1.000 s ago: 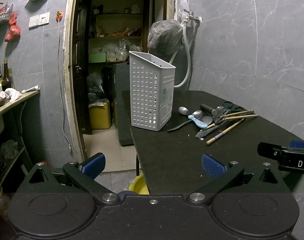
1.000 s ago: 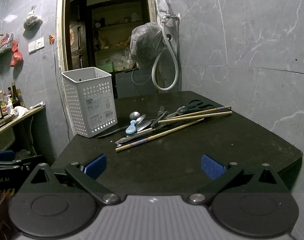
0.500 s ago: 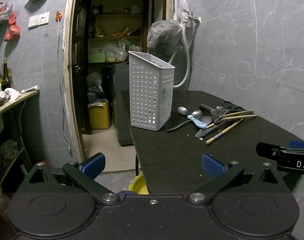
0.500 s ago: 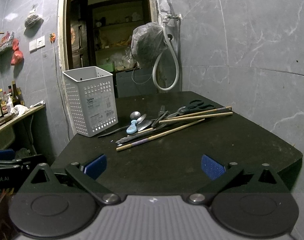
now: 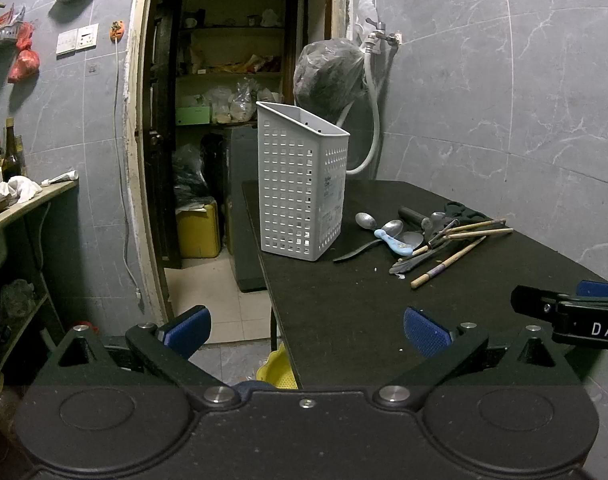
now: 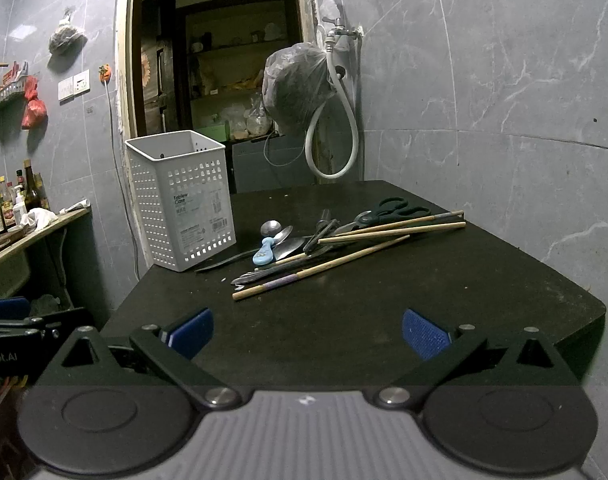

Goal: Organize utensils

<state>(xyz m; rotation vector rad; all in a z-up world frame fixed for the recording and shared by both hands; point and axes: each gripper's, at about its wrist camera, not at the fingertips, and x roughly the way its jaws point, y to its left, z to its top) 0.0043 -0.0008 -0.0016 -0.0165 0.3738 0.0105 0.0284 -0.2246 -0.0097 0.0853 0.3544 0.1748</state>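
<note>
A white perforated utensil basket stands upright at the left edge of a black table. Right of it lies a loose pile: metal spoons, a blue-handled spoon, wooden chopsticks and black scissors. My left gripper is open and empty, held at the table's near left corner. My right gripper is open and empty above the near edge, well short of the pile.
A doorway with shelves opens behind the basket. A bagged bundle and a white hose hang at the wall behind the table. A counter with bottles is at the left. A yellow object sits under the table.
Both views have shifted only slightly; the right gripper has edged a little forward. Nothing on the table has moved.
</note>
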